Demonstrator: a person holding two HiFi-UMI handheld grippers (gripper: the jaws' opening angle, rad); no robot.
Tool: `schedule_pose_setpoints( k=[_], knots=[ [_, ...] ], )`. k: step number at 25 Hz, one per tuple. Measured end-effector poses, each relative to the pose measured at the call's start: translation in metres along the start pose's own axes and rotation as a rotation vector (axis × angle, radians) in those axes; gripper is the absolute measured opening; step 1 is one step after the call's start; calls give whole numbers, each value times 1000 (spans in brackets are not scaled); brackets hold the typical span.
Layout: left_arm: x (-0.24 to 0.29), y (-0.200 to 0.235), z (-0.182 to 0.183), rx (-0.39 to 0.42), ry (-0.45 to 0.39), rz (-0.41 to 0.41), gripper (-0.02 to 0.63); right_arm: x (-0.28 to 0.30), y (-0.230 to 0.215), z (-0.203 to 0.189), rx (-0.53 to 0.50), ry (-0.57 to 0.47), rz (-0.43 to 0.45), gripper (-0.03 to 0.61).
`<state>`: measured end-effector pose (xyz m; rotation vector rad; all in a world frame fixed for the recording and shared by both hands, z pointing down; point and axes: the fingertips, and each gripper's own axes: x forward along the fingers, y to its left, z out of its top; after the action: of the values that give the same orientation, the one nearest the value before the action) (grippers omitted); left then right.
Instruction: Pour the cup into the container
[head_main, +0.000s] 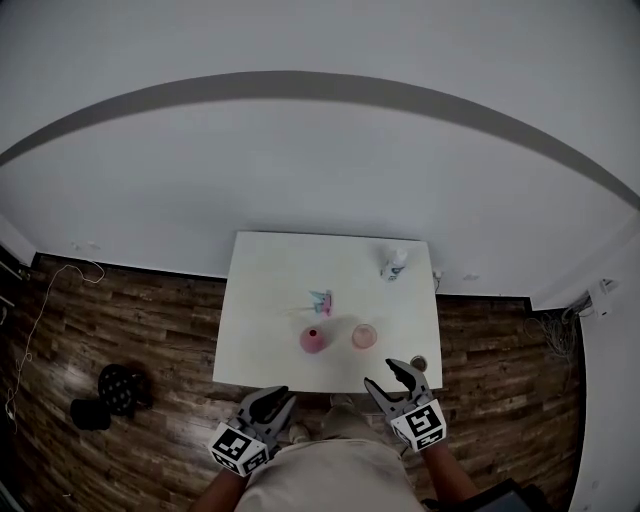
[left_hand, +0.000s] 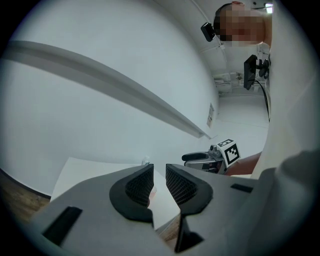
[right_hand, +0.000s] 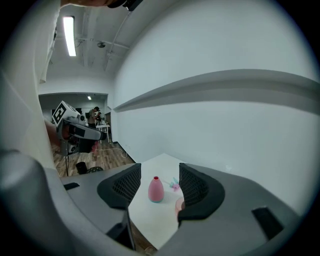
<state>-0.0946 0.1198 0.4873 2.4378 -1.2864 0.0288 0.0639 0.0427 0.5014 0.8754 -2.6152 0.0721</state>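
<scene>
On the white table (head_main: 270, 290) stand a pink narrow-necked container (head_main: 313, 340) and, to its right, a pale pink cup (head_main: 364, 336). Both grippers hover off the table's near edge, apart from them. My right gripper (head_main: 388, 374) is open and empty. In the right gripper view its jaws (right_hand: 160, 187) frame the distant container (right_hand: 156, 190), and the cup (right_hand: 179, 203) peeks from behind the right jaw. My left gripper (head_main: 280, 398) has only a narrow gap at its tips (left_hand: 160, 182), with nothing in it.
A small pink-and-teal object (head_main: 321, 300) lies behind the container. A white bottle (head_main: 394, 263) stands at the far right corner, and a small round thing (head_main: 419, 363) sits at the near right edge. Black items (head_main: 112, 392) lie on the wood floor at left.
</scene>
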Motion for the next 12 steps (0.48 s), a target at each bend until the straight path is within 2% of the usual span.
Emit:
schedule_pose_setpoints(
  k=[12],
  knots=[
    [69,3,-6,-9,33,159,71,46,-59,-46,-79,108,204,276]
  ],
)
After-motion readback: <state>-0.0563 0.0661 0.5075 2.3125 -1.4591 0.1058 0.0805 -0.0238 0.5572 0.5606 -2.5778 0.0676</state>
